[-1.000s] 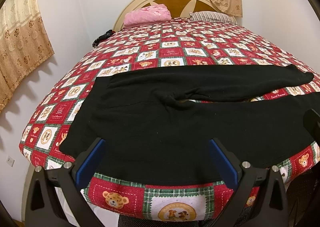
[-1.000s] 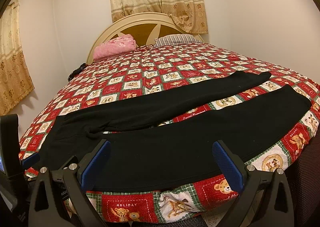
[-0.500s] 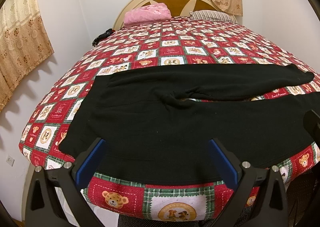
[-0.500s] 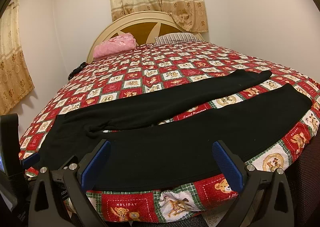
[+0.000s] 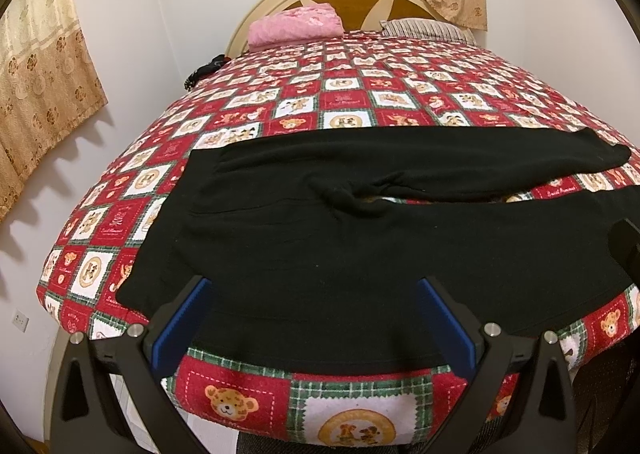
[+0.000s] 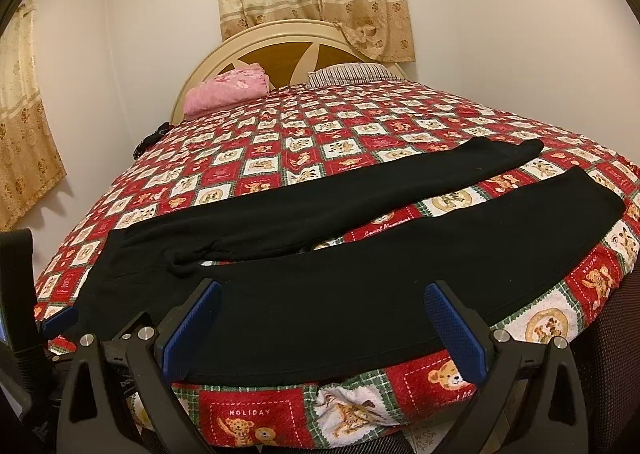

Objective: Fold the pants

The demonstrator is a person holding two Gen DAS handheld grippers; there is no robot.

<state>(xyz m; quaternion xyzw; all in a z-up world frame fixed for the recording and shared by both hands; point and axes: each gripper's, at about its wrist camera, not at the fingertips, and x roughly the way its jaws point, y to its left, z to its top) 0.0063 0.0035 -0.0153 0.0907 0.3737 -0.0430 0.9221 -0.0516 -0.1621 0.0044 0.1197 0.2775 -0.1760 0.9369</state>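
Black pants (image 5: 320, 246) lie spread flat across the near part of the bed, waist to the left and both legs running right, slightly apart. They also show in the right wrist view (image 6: 360, 278). My left gripper (image 5: 314, 318) is open and empty, held just above the near edge of the pants by the hip area. My right gripper (image 6: 322, 318) is open and empty over the near leg. The left gripper's blue fingertip (image 6: 60, 320) shows at the left edge of the right wrist view.
The bed (image 5: 360, 102) has a red and white bear-pattern quilt. A pink folded blanket (image 5: 296, 24) and a striped pillow (image 5: 424, 28) lie by the headboard (image 6: 280, 50). A dark item (image 5: 204, 70) sits at the bed's left edge. Walls and curtains surround.
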